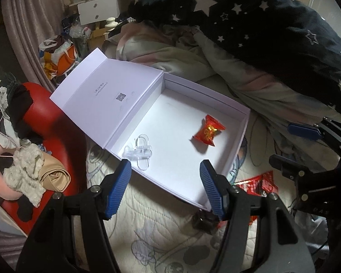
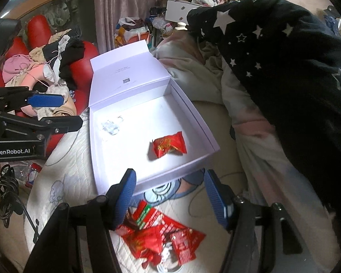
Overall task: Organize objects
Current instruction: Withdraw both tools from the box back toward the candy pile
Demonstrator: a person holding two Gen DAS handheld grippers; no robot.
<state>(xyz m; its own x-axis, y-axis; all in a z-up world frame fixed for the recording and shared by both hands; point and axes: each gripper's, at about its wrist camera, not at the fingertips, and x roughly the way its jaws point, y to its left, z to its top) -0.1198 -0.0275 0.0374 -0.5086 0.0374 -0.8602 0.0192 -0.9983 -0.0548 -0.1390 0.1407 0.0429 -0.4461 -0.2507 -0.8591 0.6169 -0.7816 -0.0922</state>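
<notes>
Two empty, spread grippers, left [image 1: 166,182] and right [image 2: 170,193], face one white box [image 1: 116,97] holding one red candy [image 1: 208,130] and one clear clip [image 1: 139,151].

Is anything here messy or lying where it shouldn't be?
Yes. A heap of red snack wrappers lies crumpled on the quilt just outside the open white box, below the right tool. Inside the box sit only one red candy and some clear plastic clips.
</notes>
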